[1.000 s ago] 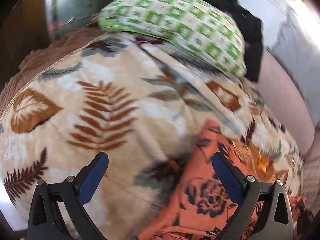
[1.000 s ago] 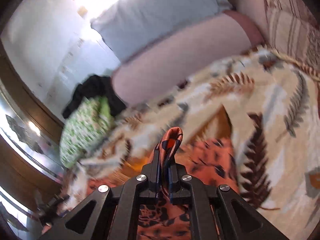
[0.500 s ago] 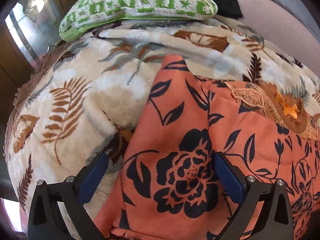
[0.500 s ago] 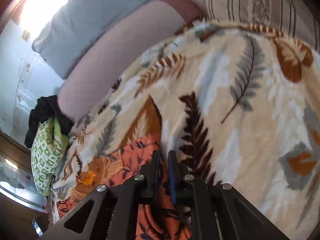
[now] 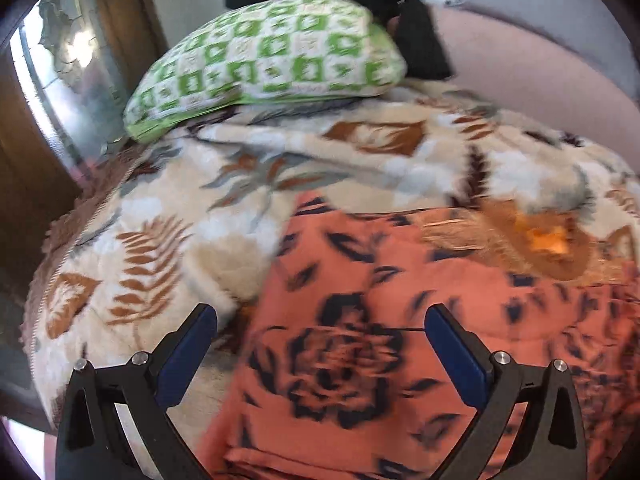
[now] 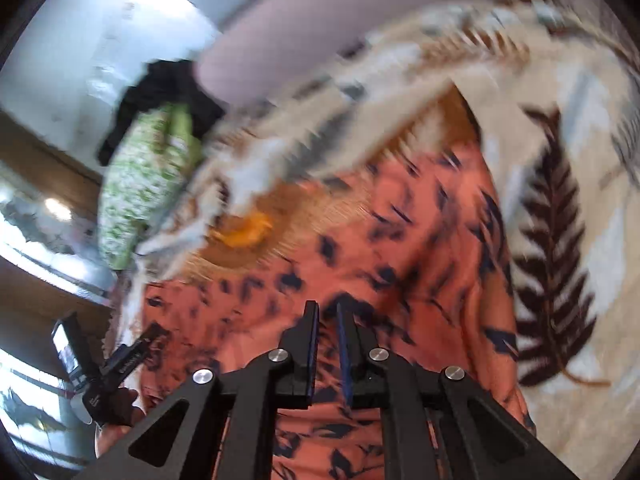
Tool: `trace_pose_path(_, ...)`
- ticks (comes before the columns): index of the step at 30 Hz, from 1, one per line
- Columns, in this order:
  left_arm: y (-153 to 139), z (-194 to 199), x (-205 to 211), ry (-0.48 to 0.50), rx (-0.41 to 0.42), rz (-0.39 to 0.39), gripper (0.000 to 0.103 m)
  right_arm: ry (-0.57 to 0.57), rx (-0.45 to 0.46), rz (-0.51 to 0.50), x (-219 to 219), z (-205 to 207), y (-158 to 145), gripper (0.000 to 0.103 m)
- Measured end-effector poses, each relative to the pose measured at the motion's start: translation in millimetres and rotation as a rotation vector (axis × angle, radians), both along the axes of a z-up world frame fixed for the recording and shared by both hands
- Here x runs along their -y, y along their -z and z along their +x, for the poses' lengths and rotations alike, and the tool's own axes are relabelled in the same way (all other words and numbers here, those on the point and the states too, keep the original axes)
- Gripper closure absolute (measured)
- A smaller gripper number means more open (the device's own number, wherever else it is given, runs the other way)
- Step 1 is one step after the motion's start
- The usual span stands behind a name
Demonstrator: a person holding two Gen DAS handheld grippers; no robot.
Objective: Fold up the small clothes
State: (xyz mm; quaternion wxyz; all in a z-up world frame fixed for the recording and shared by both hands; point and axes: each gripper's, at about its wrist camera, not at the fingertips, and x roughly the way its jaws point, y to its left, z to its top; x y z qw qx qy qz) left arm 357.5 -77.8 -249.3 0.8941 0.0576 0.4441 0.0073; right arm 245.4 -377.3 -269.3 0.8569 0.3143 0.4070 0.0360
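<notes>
An orange garment with a dark flower print [image 5: 360, 320] lies folded on a cream leaf-patterned blanket [image 5: 168, 240]. My left gripper [image 5: 320, 324] is open and empty, its blue pads wide apart just above the garment's near left part. In the right wrist view the same garment [image 6: 400, 240] lies below my right gripper [image 6: 326, 312]. Its jaws stand a narrow gap apart with nothing between them. The left gripper also shows there at the lower left [image 6: 120, 364]. A tan embroidered patch with a yellow spot [image 5: 540, 236] lies at the garment's far edge.
A green and white checked pillow [image 5: 272, 56] lies at the far end of the blanket, with a black cloth [image 5: 400, 8] behind it. A pale pink cushion edge [image 5: 520, 60] runs along the far right. A dark wooden frame with glass [image 5: 60, 80] stands at the left.
The right gripper has let go of the garment's edge and now hovers over the flat garment. The left gripper has shifted slightly over the garment. Both views are blurred by motion.
</notes>
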Motion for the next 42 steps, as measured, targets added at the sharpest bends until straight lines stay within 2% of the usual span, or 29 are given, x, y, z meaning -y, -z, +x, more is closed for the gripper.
trace_pose_path(2,4.4,-4.6,18.0,0.064,-0.028,-0.026,0.0,-0.107,0.004,0.049,-21.1,10.6,6.9,0.093)
trace_pose_path(3,10.7,-5.0,26.3,0.083,-0.051,-0.011,0.0,-0.168,-0.027,0.049,-34.3,18.2,15.8,0.093)
trace_pose_path(5,32.0,-4.5,41.4,0.091,-0.108,0.08,0.0,-0.211,-0.133,-0.034,-53.8,32.0,36.0,0.092)
trace_pose_path(6,41.6,-4.9,47.9,0.094,-0.118,0.133,0.0,-0.209,-0.138,-0.056,-56.7,33.1,41.5,0.091)
trace_pose_path(8,38.2,-9.5,53.6,0.103,-0.069,0.166,0.0,-0.202,-0.115,-0.04,-50.2,32.0,35.3,0.092)
trace_pose_path(10,33.2,-9.2,55.6,0.114,-0.069,0.151,0.0,-0.149,-0.058,-0.033,-37.4,28.4,20.5,0.092)
trace_pose_path(12,31.1,-9.4,55.6,0.096,-0.067,0.133,0.0,-0.069,0.0,-0.072,-26.7,23.4,10.6,0.092)
trace_pose_path(14,28.2,-12.3,58.5,0.104,-0.055,0.119,0.0,0.013,-0.02,-0.152,-19.8,23.6,12.8,0.092)
trace_pose_path(15,25.0,-14.3,59.9,0.111,-0.04,0.118,0.0,0.026,-0.063,-0.199,-16.5,26.7,20.5,0.092)
trace_pose_path(16,21.6,-16.7,62.5,0.116,-0.021,0.123,0.0,0.021,-0.108,-0.215,-14.2,30.3,30.5,0.091)
trace_pose_path(17,19.1,-19.3,63.7,0.12,-0.007,0.125,0.0,0.022,-0.103,-0.192,-11.0,29.9,35.0,0.091)
trace_pose_path(20,7.8,-25.9,67.5,0.132,0.043,0.117,0.0,0.028,-0.092,-0.185,-9.3,27.7,24.2,0.091)
trace_pose_path(23,-0.5,-25.9,64.0,0.133,0.079,0.098,0.0,0.068,-0.027,-0.202,-8.3,21.1,14.4,0.091)
trace_pose_path(26,-7.9,-26.8,62.2,0.127,0.101,0.077,0.0,0.102,-0.046,-0.214,-5.6,24.3,18.0,0.091)
trace_pose_path(28,-10.2,-27.9,60.6,0.122,0.111,0.069,0.0,0.094,-0.102,-0.212,-9.0,33.0,29.2,0.091)
trace_pose_path(31,-12.1,-29.4,59.5,0.118,0.118,0.064,0.0,0.102,-0.089,-0.209,-6.7,28.3,21.6,0.091)
trace_pose_path(34,-12.8,-28.4,58.5,0.113,0.119,0.057,0.0,0.117,-0.02,-0.179,-6.6,19.4,10.0,0.091)
trace_pose_path(36,-13.3,-27.9,58.0,0.111,0.12,0.054,0.0,0.11,-0.003,-0.201,-10.7,18.4,7.2,0.091)
trace_pose_path(37,-13.4,-27.9,57.5,0.111,0.12,0.053,0.0,0.099,-0.011,-0.209,-12.2,19.4,8.8,0.091)
trace_pose_path(39,-13.8,-27.9,57.1,0.109,0.12,0.053,0.0,0.075,-0.093,-0.222,-15.2,28.9,21.3,0.091)
trace_pose_path(42,-16.1,-28.4,55.7,0.104,0.127,0.051,0.0,0.083,-0.081,-0.211,-14.3,31.8,22.0,0.091)
